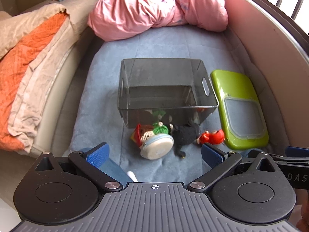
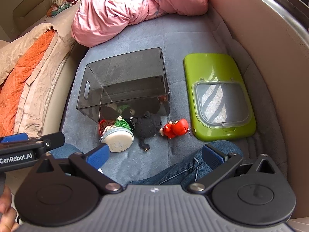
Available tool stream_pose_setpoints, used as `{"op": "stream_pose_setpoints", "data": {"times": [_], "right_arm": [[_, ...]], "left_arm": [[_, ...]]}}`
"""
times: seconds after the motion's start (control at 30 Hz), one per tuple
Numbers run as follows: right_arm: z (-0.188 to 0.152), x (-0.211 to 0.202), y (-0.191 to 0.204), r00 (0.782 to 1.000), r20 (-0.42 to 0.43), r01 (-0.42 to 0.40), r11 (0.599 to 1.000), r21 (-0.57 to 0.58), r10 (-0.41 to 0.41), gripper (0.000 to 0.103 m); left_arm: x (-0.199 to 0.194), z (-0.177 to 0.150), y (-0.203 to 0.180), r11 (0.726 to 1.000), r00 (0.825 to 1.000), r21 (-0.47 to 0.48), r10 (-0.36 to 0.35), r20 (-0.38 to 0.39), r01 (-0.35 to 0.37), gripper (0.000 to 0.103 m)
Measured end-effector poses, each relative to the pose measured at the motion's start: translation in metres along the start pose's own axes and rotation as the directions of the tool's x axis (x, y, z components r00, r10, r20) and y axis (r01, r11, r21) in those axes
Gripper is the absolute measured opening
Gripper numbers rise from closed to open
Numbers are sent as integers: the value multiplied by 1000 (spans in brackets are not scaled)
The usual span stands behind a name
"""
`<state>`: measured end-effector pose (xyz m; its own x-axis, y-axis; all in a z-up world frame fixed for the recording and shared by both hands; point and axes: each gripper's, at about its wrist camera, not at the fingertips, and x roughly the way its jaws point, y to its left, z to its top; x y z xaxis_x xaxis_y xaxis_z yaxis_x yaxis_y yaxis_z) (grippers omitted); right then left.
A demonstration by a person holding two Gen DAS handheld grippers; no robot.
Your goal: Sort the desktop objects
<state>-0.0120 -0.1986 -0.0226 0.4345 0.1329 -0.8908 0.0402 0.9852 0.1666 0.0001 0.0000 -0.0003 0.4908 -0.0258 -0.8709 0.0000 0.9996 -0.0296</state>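
Both claws are hanging wide open and holding nothing. The left claw [image 1: 154,154] is pointing right at the round white pouch [image 1: 157,147], sitting just ahead in the middle of its frame. For the right claw [image 2: 154,154], that pouch [image 2: 119,140] is lying ahead toward the left, so the left seems nearer. Behind are lying a knitted doll [image 1: 152,132], a black plush [image 1: 186,134] and a red toy [image 1: 211,137]. Farther back is standing the empty gray bin [image 1: 164,89], with a green lid [image 1: 239,106] on the right.

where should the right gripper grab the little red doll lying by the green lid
Grip the red doll across its rounded red body, coming straight down from above with the open right gripper. It lies on its side on the blue blanket, free all round: the black plush sits just left and the green lid just right, so close front to back.
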Motion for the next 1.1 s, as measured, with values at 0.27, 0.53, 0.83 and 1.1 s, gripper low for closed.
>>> {"op": "stream_pose_setpoints", "data": {"times": [0.27, 0.53, 0.83, 1.1], "right_arm": [[1, 0, -1, 1000, 4, 1, 1000, -6, -1, 103], [-1, -1, 3, 1000, 8, 3, 1000, -16, -3, 103], [-1, 0, 5, 1000, 3, -6, 1000, -21, 6, 103], [0, 1, 4, 1000, -1, -10, 1000, -17, 10, 103]], "left_arm": [[3, -4, 7, 1000, 1000, -13, -24, -9, 24, 103], [5, 2, -3, 1000, 999, -5, -4, -37, 4, 103], [7, 3, -2, 1000, 999, -9, -8, -42, 7, 103], [9, 2, -3, 1000, 999, -10, -8, -44, 8, 103]]}}
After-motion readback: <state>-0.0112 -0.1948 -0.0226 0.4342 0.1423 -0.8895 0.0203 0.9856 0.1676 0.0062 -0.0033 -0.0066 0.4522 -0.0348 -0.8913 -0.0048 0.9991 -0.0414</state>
